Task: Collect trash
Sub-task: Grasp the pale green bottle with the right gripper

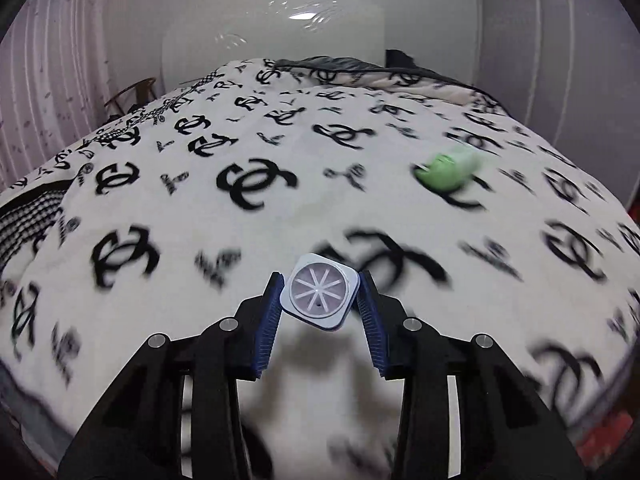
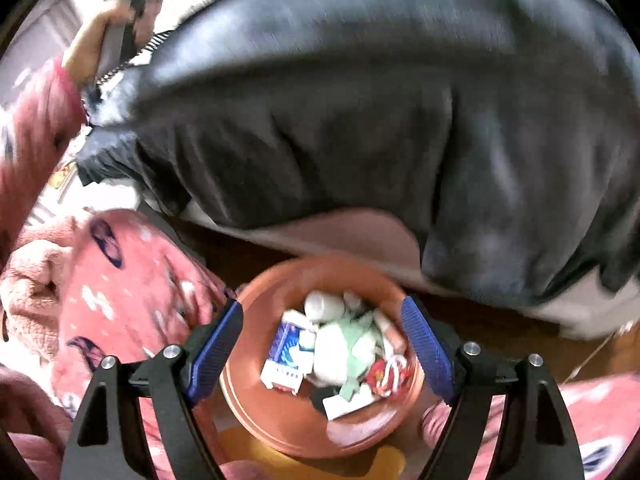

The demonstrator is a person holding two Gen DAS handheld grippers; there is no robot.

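**Inspector:** Holding a small square plastic piece (image 1: pixel 319 296), the left gripper (image 1: pixel 320 300) has its blue pads against two opposite edges of it, above the patterned blanket (image 1: pixel 280 208). The piece is pale, with a round spoked recess in its face; I cannot say what it comes from.

**Assistant:** How will it handle?

**Inspector:** My judgement is light and rigid, with smooth sides. It sits slightly turned between the pads, so the grip is near the corners rather than flat on the sides. A slip or twist is possible if the squeeze relaxes. Flat-on contact across two parallel sides would be the sounder hold.

**Assistant:** Anything left on the bed?

**Inspector:** One green and white object (image 1: pixel 446 170) lies on the blanket, well apart from the held piece, toward the right. It is blurred; it looks like a soft or thin-walled container, likely light and crushable. Take it across its narrower width.

**Assistant:** And the other side?

**Inspector:** The right gripper (image 2: pixel 322 344) stands with jaws wide and nothing between them, directly above an orange bin (image 2: pixel 280 420). The bin holds mixed trash (image 2: pixel 336 352): white wrappers, a blue and white carton, green scraps. A dark quilted cover (image 2: pixel 380 100) hangs behind it.

**Assistant:** Progress?

**Inspector:** Partly done, by my estimate.
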